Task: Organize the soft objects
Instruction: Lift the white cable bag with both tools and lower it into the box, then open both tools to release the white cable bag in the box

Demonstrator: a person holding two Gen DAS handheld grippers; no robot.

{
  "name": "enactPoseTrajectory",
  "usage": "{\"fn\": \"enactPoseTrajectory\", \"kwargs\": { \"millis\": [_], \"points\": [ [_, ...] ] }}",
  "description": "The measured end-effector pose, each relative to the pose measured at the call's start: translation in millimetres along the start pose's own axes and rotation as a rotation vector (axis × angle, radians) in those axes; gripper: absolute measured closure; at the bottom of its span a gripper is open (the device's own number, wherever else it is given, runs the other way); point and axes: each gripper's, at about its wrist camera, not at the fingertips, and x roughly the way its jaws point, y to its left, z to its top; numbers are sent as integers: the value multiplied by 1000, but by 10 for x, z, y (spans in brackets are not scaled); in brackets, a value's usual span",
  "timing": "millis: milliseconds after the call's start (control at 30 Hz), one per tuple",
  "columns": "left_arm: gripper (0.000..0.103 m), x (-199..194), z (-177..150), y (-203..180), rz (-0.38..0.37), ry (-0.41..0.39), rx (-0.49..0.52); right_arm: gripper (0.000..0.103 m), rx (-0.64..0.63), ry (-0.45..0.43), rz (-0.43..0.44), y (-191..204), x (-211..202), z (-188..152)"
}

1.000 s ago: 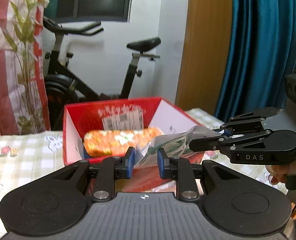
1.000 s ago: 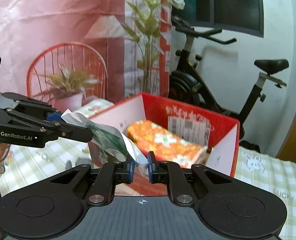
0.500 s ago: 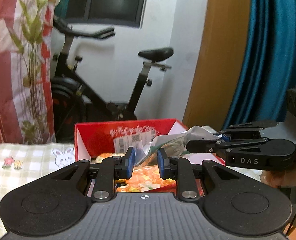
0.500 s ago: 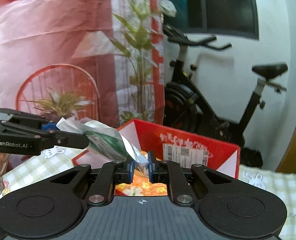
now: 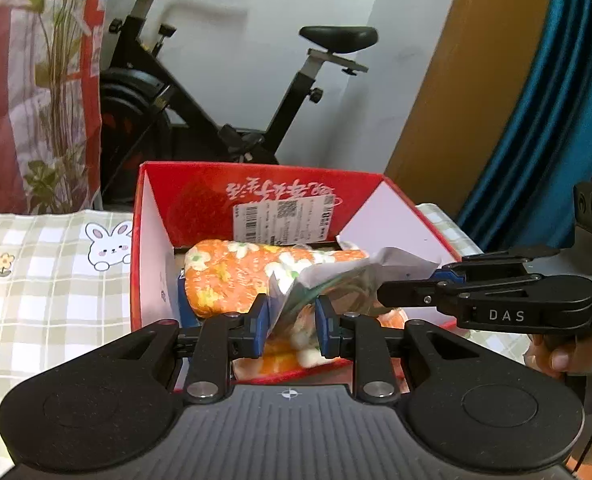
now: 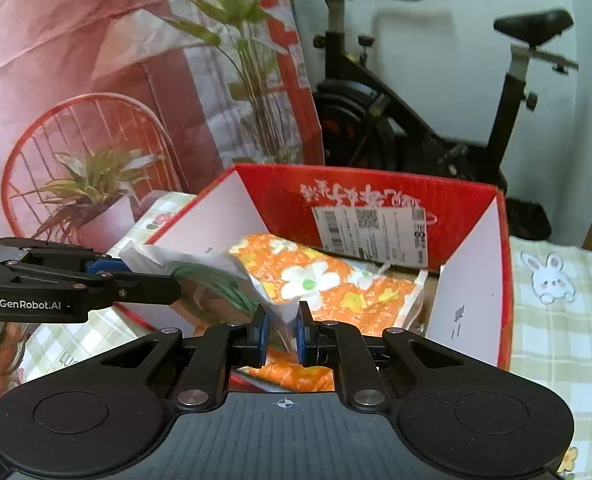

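The red box [image 6: 472, 240] sits open on the checked cloth [image 5: 47, 280], an orange floral pack [image 6: 328, 284] inside at 12 o'clock. Both units hold one clear plastic bag [image 6: 215, 276] above the near rim: the left gripper [image 5: 291, 326] and right gripper [image 6: 283, 334] are each clamped on an edge. Step in hand: placement. Next, lower the bag beside the pack, then release.

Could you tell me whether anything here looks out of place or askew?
Only mildly. The clear bag hangs crumpled over the red box, pinched between the left gripper and right gripper, not yet inside. The orange pack lies slanted in the box. Nothing looks spilled or damaged.
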Motion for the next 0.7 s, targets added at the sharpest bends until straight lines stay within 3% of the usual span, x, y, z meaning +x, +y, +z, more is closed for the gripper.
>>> {"fn": "enactPoseTrajectory", "kwargs": {
  "millis": [133,200,333,400,500,700],
  "points": [
    [71,85,45,64,37,-8,-17,90,33,1,-6,-75,152,54],
    [63,110,76,90,61,-13,-21,89,38,-3,-18,-82,210,76],
    [43,91,108,76,96,-37,-4,73,12,-11,-91,-77,306,120],
    [34,58,108,63,115,-52,8,71,-9,-19,-125,-66,325,122],
    [20,-15,97,31,144,-71,29,54,-24,-33,-161,-41,297,98],
    [3,-182,57,-35,217,-90,50,30,-77,-56,-202,74,172,36]
  ]
}}
